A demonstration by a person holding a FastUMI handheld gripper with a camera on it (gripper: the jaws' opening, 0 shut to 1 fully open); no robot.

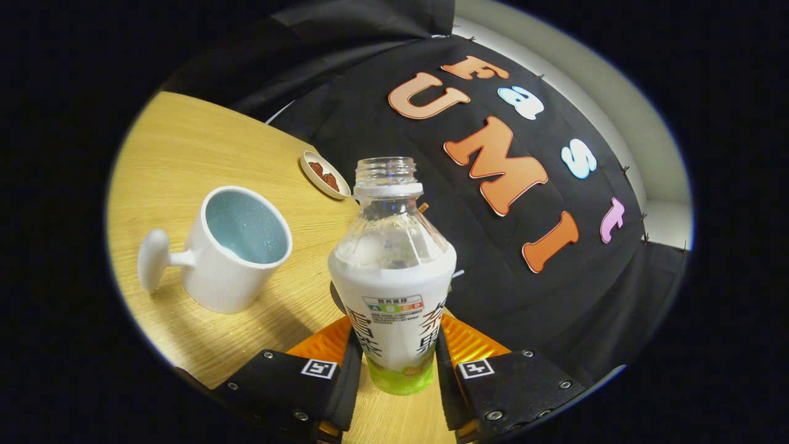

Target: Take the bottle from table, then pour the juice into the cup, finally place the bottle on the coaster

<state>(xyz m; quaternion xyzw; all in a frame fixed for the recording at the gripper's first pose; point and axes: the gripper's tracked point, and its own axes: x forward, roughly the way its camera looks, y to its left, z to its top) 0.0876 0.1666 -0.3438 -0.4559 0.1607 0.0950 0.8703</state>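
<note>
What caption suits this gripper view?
Gripper shut on an uncapped bottle, beside a white cup on the wooden table.

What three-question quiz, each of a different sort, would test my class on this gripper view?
1. True or false: the bottle has its cap on.
2. Multiple choice: the gripper is A) open beside the cup, B) shut on the bottle, C) shut on the dish.
3. Fill in: the cup stands upright on the ____.

Key
1. False: the bottle's neck is open.
2. B: both fingers press on its lower sides.
3. table. The cup's handle points away from the bottle, and a small dish lies beyond both.
</note>
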